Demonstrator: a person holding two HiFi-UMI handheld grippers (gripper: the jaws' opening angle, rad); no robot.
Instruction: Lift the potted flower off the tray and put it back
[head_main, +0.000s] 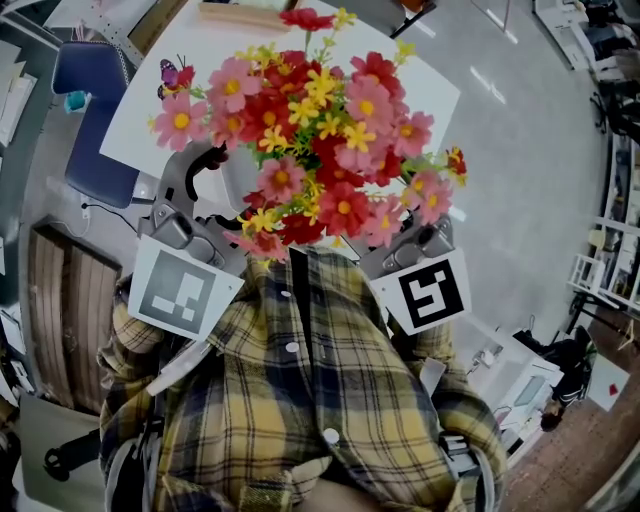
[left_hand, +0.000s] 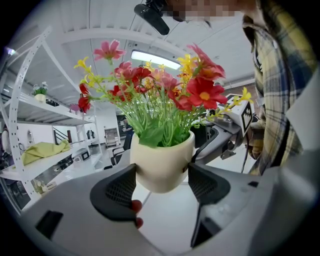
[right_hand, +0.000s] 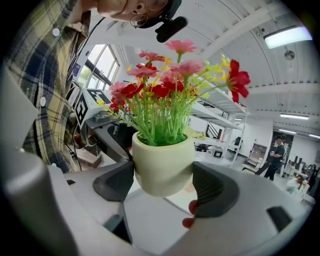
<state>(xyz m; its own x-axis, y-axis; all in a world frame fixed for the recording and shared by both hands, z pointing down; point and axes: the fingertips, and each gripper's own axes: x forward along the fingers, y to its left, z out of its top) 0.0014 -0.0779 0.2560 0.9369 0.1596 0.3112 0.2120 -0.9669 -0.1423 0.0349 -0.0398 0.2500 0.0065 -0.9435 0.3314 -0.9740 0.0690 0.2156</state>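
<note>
The potted flower (head_main: 320, 130) is a bunch of red, pink and yellow blooms in a cream pot (left_hand: 162, 162). It hangs in the air close to my plaid shirt, above the white table (head_main: 420, 90). My left gripper (left_hand: 162, 184) has its black pads pressed on the pot's two sides. My right gripper (right_hand: 165, 184) clamps the same pot (right_hand: 162, 165) from the opposite side. In the head view the blooms hide the pot and both sets of fingertips. Only the left gripper's body (head_main: 190, 225) and the right gripper's body (head_main: 425, 250) show there. I cannot make out a tray for certain.
A tan board (head_main: 245, 12) lies at the table's far edge. A blue chair (head_main: 95, 110) stands left of the table. Shelving (head_main: 610, 240) lines the right wall, and white racks (left_hand: 30, 125) stand behind. A person (right_hand: 276, 150) stands far off.
</note>
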